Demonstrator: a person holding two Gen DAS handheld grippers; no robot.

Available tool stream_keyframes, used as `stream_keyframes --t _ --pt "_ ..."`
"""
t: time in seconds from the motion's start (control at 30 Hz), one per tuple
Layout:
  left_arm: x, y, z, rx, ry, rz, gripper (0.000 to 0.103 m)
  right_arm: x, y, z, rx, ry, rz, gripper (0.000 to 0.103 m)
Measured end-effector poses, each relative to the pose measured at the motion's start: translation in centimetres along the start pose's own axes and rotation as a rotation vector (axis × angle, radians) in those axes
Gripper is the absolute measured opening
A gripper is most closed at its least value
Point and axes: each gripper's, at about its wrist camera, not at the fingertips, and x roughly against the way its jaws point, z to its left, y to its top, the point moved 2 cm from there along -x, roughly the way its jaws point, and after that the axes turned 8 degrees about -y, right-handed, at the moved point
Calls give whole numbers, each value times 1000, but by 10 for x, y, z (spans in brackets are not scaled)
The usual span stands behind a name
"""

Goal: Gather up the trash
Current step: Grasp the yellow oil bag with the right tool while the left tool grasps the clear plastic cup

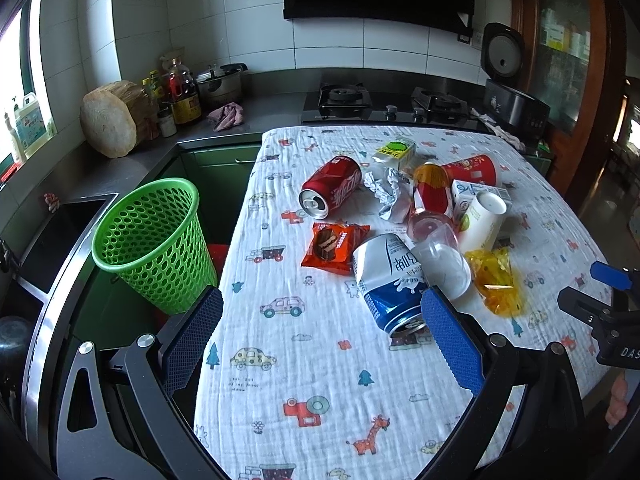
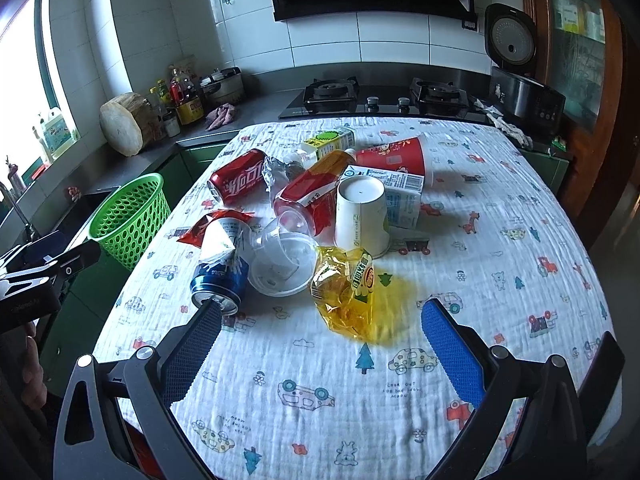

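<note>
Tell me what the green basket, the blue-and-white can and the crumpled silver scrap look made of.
Green basket: moulded plastic with a slight sheen and regular round holes.
Blue-and-white can: thin metal, probably aluminium, with a printed wall and a bare shiny rim.
Crumpled silver scrap: likely foil or metallised wrapper, with sharp reflective creases.

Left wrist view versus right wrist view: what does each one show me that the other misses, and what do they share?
Only the left wrist view shows the orange snack wrapper laid out flat and unobstructed. Only the right wrist view shows the white paper cup standing upside down, base up, and the label on the yellow bag. Both show the green basket, red cola can, blue-and-white can and both grippers open.
</note>
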Motion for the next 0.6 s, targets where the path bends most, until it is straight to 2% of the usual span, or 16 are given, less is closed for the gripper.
stream_keyframes --t 0.43,0.6 --pt "-46 2 10 50 -58 113 98 -64 2 -22 -53 5 107 96" --pt "-58 5 10 50 -58 127 98 -87 5 -19 -52 18 140 96"
